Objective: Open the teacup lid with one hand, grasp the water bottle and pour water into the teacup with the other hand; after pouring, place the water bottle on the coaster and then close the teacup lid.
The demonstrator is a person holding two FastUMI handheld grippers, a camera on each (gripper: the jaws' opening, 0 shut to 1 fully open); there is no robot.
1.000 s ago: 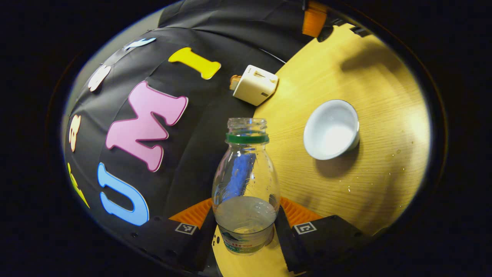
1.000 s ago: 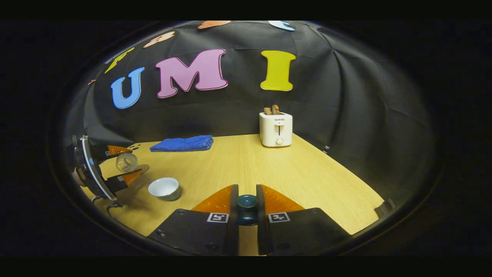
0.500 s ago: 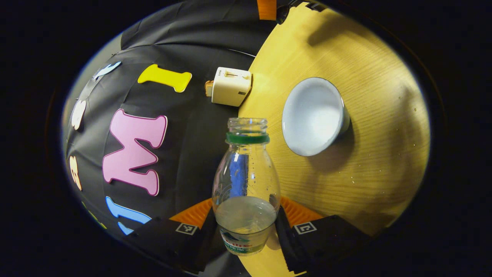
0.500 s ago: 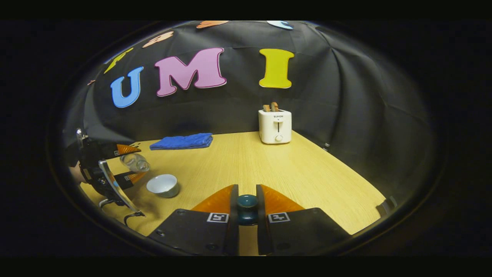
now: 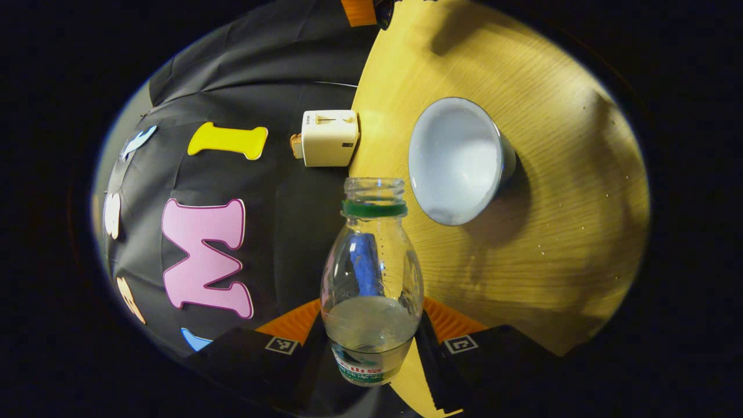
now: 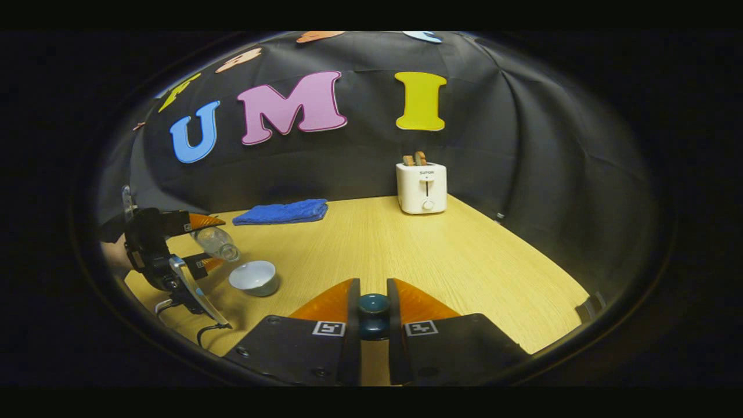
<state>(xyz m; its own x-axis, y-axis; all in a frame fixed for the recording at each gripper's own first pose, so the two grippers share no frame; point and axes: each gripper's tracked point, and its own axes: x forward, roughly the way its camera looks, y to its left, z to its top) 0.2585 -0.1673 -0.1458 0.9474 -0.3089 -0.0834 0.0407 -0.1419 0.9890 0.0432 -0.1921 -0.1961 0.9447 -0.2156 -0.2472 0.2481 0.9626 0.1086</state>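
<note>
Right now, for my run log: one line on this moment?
left tool: shut on water bottle, tilted toward teacup | right tool: shut on lid knob | pour: none visible

The teacup lid (image 6: pixel 372 310) is mostly hidden between the right hand-held gripper's (image 6: pixel 373 325) fingers

white toaster (image 6: pixel 422 187) (bread in), blue cloth (image 6: pixel 281 212).

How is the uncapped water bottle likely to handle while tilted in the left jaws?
The water bottle looks like thin clear plastic, so it probably flexes under squeeze. Partly filled, it is likely light. With no cap on, water would spill readily toward the teacup.
</note>
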